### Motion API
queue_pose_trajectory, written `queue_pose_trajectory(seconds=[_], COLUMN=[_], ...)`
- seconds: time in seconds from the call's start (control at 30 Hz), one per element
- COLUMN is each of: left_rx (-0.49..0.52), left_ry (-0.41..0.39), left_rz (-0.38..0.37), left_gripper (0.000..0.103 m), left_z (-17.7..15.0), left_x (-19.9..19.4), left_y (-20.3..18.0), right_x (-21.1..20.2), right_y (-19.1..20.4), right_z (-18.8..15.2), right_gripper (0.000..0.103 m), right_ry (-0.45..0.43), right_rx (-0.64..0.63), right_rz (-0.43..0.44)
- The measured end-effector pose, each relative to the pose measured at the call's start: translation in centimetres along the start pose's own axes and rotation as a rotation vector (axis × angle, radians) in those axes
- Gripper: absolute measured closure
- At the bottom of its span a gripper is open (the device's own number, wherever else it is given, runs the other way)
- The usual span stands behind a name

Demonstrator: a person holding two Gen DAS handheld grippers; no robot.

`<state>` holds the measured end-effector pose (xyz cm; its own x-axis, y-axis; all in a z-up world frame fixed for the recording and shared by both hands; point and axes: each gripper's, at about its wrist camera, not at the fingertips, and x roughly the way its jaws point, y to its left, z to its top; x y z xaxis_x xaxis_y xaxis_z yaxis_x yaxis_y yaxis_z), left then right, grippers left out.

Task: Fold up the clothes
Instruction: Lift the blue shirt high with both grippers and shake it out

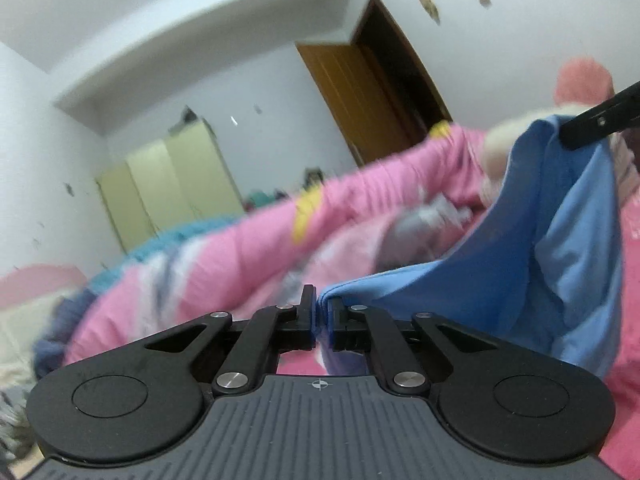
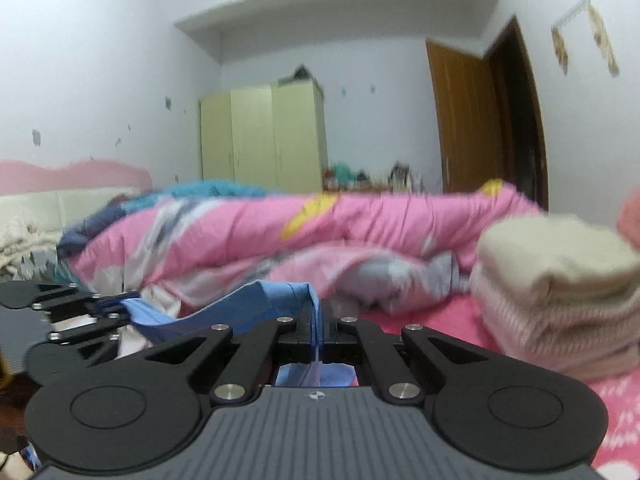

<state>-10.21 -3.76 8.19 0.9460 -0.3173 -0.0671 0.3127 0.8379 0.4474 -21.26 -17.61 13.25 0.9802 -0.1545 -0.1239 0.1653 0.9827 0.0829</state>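
Two handheld grippers are holding one blue garment (image 1: 520,248) above a bed. The left gripper (image 1: 322,312) is pinching an edge of the blue cloth – its jaws are closed tight on the fabric, which is draping away to the right. There the right gripper (image 2: 318,320) is clamping another edge, its jaws likewise pressed together on a fold of the cloth. Between the two grips the garment is sagging in a loose curve, hanging over the pink bedcover (image 2: 624,412). A rumpled pink quilt (image 2: 360,220) is lying across the middle of the bed behind it. Toward the bed's right side a stack of folded pale knitwear (image 2: 560,296) is sitting – well apart from the blue garment. A pale yellow wardrobe (image 2: 260,136) and a brown door (image 2: 464,120) are standing against the far wall.
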Motion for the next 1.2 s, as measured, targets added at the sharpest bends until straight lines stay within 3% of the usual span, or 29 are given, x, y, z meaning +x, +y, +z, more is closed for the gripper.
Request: queue_pose_trajectory(seconds=[0.4, 0.63, 0.77, 0.87, 1.03, 1.2], left_rx=[-0.022, -0.071, -0.089, -0.089, -0.062, -0.018], left_ry=[-0.192, -0.183, -0.111, -0.032, 0.085, 0.154], left_rz=[0.148, 0.196, 0.169, 0.129, 0.095, 0.084], left_gripper=[0.099, 0.099, 0.099, 0.099, 0.099, 0.099], left_z=[7.0, 8.8, 7.1, 4.7, 0.7, -1.3], left_x=[-6.9, -5.5, -3.9, -2.5, 1.7, 7.5], left_y=[3.2, 5.9, 6.1, 5.3, 4.3, 3.7], right_x=[-4.8, -4.8, -2.8, -0.1, 5.6, 12.3], right_y=[2.3, 4.2, 4.1, 3.7, 2.9, 1.7], right_z=[7.1, 9.7, 8.1, 5.6, 1.6, -0.4], right_gripper=[0.103, 0.103, 0.103, 0.103, 0.103, 0.103], right_ry=[-0.235, -0.315, -0.248, -0.139, 0.029, 0.113], right_rx=[-0.045, -0.11, -0.11, -0.095, -0.097, -0.098], right_rz=[0.08, 0.093, 0.097, 0.092, 0.059, 0.036])
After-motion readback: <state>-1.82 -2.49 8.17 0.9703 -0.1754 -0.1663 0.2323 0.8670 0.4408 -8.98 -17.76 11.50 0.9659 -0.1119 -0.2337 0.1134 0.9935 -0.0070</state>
